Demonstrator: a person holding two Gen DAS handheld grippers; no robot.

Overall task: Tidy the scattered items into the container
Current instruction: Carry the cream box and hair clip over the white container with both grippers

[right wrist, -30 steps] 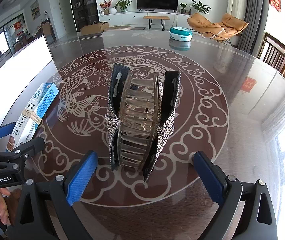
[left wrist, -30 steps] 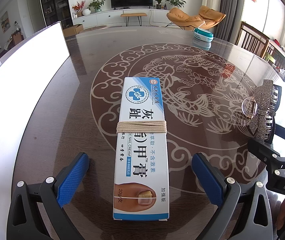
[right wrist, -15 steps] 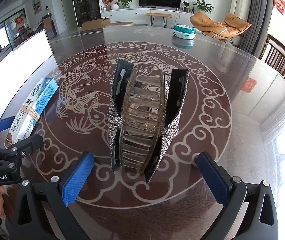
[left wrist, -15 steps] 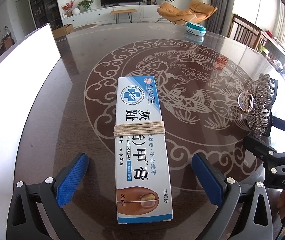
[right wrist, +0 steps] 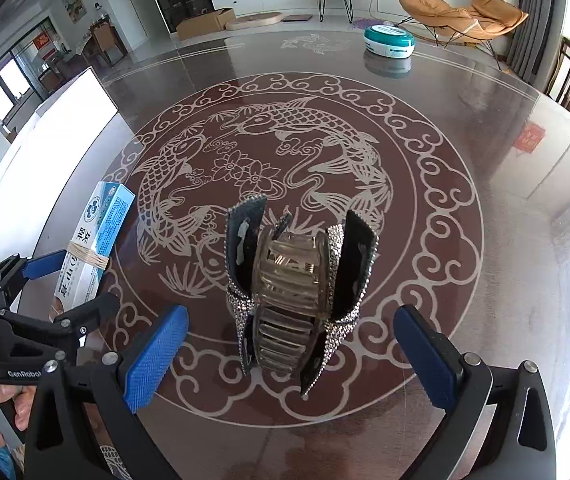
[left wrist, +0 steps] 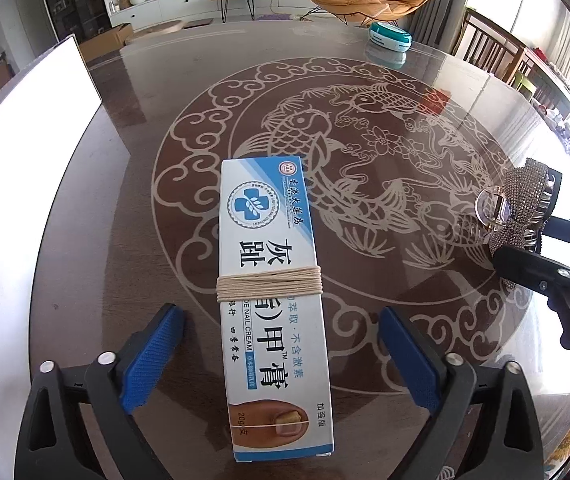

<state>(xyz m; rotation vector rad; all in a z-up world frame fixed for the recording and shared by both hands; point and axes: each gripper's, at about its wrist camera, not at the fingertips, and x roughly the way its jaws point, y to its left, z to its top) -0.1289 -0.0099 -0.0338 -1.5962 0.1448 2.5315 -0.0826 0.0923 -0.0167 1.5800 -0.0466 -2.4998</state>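
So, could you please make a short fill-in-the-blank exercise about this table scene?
1. Tan string is wound around the middle of the ____ between the left gripper fingers.
2. The right gripper is lined up on a rhinestone hair ____.
3. Both grippers are ____, touching neither item.
4. The table pattern shows two ____.

Missing words: box; clip; open; fish

bright daylight from right windows | glare on table (right wrist: 525,280) | fisheye-bent edges | white panel (left wrist: 13,168) perhaps overexposed
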